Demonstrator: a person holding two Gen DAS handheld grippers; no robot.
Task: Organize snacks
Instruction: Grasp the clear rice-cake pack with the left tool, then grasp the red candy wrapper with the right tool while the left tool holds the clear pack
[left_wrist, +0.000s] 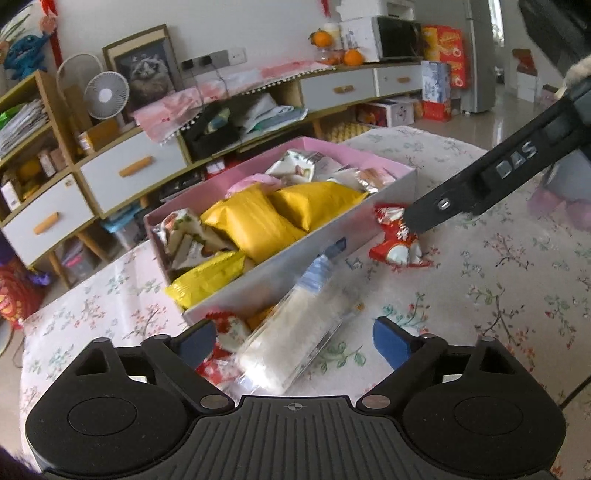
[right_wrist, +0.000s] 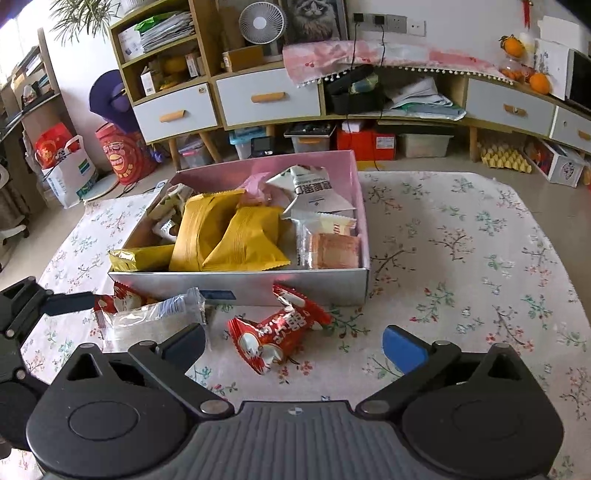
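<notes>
A pink-lined box (left_wrist: 284, 264) on the flowered tablecloth holds yellow packets (left_wrist: 255, 221) and several white ones. My left gripper (left_wrist: 295, 341) is open, low over a clear packet of white snack (left_wrist: 295, 332) that lies between its blue pads without touching them. A red packet (left_wrist: 227, 328) peeks out beside its left pad. My right gripper (right_wrist: 295, 347) is open around a red-and-white packet (right_wrist: 277, 332) in front of the box wall (right_wrist: 258, 286). In the left wrist view, one right finger (left_wrist: 461, 199) reaches down to that red packet (left_wrist: 397, 242).
The flowered tablecloth (right_wrist: 461, 277) stretches to the right of the box. The clear packet (right_wrist: 147, 321) and another red one (right_wrist: 122, 299) lie at the box's front left, by the left gripper's finger (right_wrist: 70, 299). Cabinets with drawers (right_wrist: 266, 98) stand behind the table.
</notes>
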